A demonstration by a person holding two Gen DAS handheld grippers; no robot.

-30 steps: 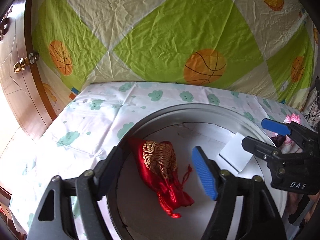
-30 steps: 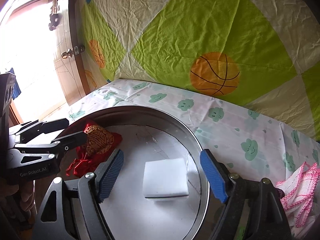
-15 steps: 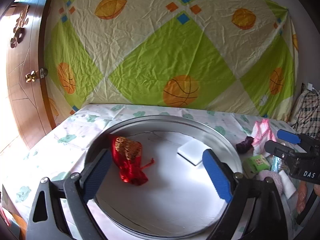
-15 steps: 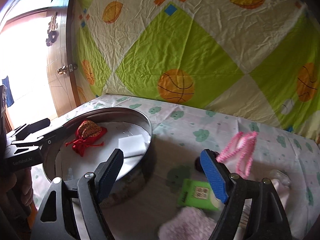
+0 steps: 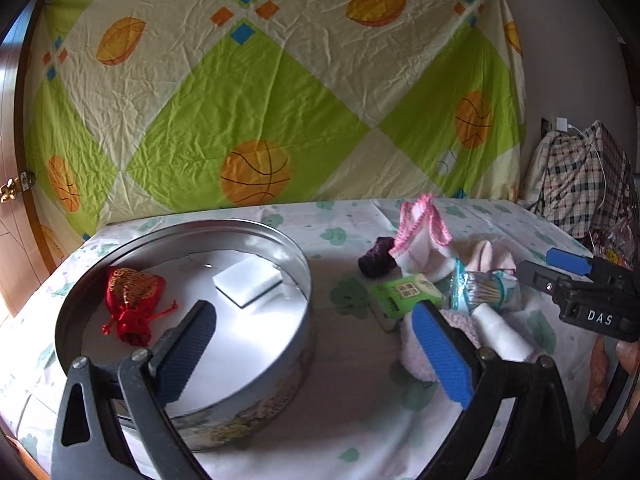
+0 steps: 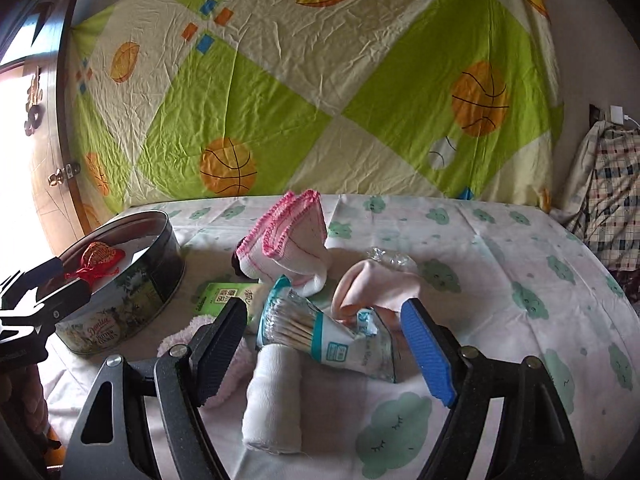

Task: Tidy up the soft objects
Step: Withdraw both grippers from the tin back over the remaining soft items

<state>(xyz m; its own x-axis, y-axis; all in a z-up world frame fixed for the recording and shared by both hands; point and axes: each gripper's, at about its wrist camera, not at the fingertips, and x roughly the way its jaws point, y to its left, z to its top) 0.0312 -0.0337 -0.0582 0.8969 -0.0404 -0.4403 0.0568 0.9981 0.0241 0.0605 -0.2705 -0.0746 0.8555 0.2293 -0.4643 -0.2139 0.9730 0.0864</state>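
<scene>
Rolled white towel [image 6: 274,396] lies near on worktop [image 6: 500,248], right of round metal tin [image 5: 264,384]; right gripper [image 6: 324,350] fingers wide, empty, just above; left gripper [image 5: 316,354] wide too; best straddle roll's middle, squeeze gently, avoid cotton-swab packet [image 6: 320,334]

Daylight enters from the left, overexposed by the door [image 6: 48,152]; fisheye edges bend and darken; focus sharp.
</scene>
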